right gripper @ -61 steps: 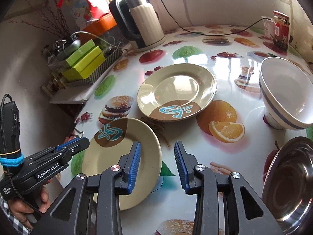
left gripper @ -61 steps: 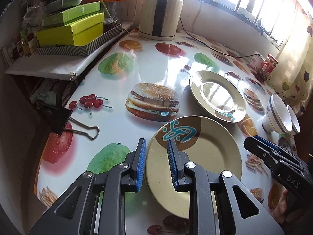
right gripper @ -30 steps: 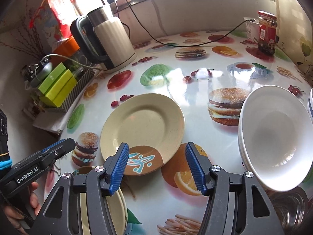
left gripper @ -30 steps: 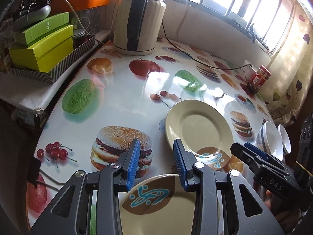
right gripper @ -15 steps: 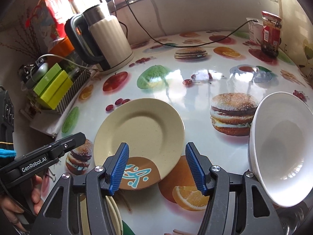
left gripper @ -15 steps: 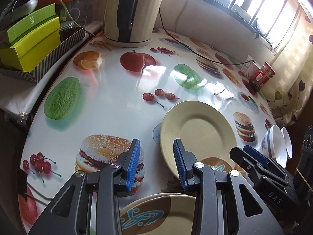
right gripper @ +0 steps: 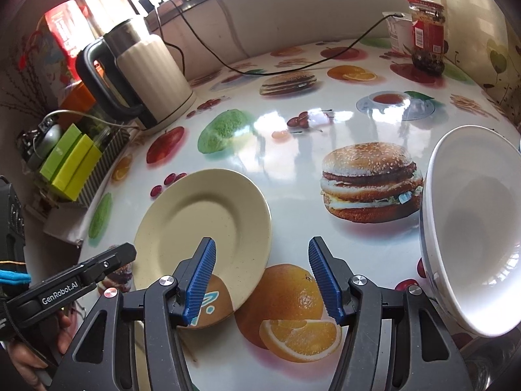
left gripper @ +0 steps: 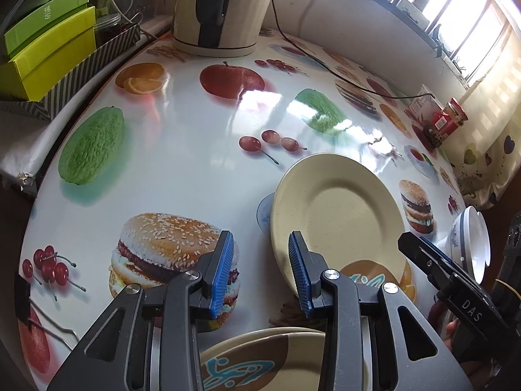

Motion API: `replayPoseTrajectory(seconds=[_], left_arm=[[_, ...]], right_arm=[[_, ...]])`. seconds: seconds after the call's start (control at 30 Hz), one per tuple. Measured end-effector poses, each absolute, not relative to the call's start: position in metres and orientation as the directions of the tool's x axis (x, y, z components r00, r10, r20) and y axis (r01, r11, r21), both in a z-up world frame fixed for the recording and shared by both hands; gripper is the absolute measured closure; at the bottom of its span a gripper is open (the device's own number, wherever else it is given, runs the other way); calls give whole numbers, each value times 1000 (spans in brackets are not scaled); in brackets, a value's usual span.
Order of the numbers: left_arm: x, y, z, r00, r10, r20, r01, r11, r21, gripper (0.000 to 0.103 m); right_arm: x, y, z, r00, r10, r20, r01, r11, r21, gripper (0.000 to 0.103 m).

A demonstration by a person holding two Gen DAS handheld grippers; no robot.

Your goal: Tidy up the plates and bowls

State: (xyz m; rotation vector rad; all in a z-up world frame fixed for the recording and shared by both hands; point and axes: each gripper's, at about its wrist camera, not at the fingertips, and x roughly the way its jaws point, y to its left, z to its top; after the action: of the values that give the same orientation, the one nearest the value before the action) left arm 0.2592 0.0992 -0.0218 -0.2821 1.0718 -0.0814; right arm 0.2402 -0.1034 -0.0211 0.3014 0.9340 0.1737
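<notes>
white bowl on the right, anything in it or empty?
Empty. The right wrist view looks straight into the white bowl: bare glossy inside, only shading and a light reflection. A second bowl sits behind it in the left wrist view; its contents cannot be told.

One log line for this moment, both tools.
left tool: open, empty | right tool: open, empty | cream plate: on table, ungripped | white bowl: untouched

Both claws pointed steeply downward, empty: the left claw (left gripper: 262, 273) stood partly open, the right claw (right gripper: 263, 280) wider.
</notes>
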Motion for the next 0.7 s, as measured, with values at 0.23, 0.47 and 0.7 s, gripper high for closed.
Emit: replayPoseTrajectory(seconds=[0.23,0.47,0.7], left_arm=[[262,101,-25,472,-215,-855,-78,956,-283,67],[263,98,-24,477,-219,-851,-68,956,-285,75],[264,93,-22,480,-226,-847,-49,958,-283,88]], right_arm=[[247,-102,-26,565,295,-771,-12,937,350,55],[249,-102,-29,548,312,-776,-12,930,366,73],[250,-102,-30,544,327,-773,-19,926,378,84]])
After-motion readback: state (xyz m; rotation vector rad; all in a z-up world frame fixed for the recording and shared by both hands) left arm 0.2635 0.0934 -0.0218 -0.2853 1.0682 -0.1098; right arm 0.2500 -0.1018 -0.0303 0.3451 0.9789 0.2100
